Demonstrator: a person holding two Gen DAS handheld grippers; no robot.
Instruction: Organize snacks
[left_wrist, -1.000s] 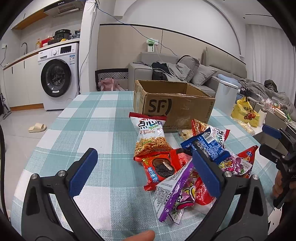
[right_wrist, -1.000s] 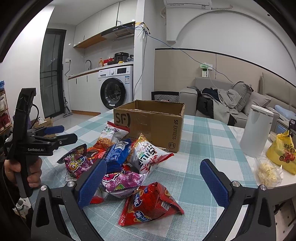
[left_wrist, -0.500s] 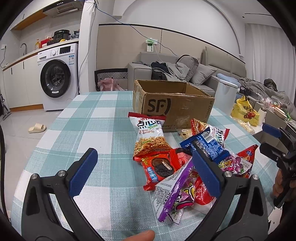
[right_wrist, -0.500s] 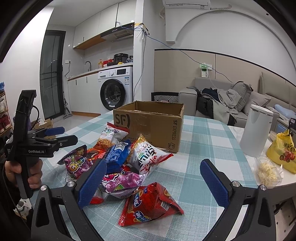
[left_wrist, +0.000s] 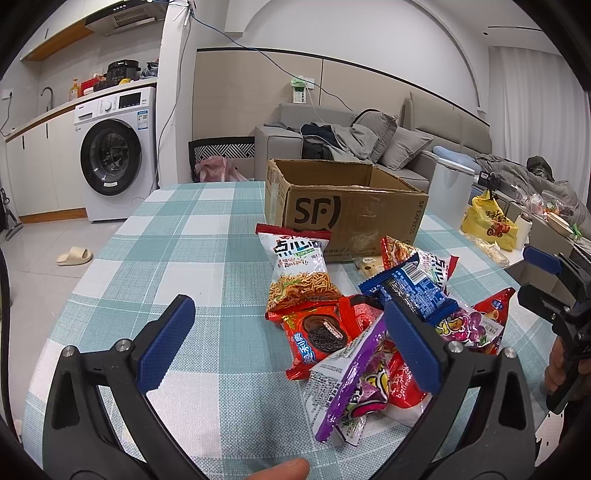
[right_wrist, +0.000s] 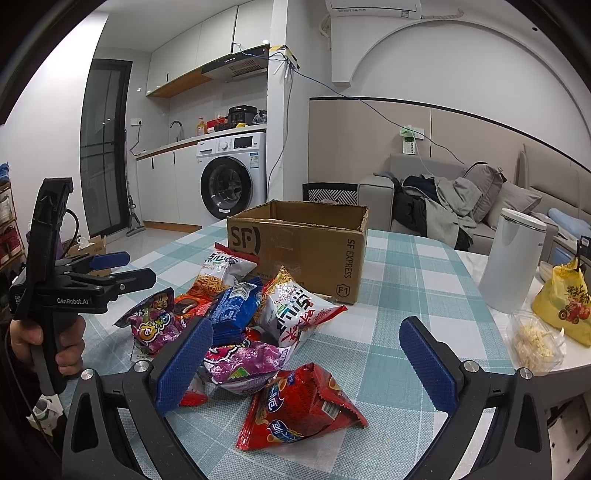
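A pile of snack bags lies on the checked tablecloth in front of an open SF cardboard box, which also shows in the right wrist view. In the pile: a noodle-snack bag, a red cookie pack, a blue pack, a purple bag. A red bag lies nearest my right gripper. My left gripper is open and empty, just short of the pile. My right gripper is open and empty over the red bag.
A white canister, a yellow bag and a clear bag of food stand at the table's right edge. A washing machine and a sofa are beyond the table.
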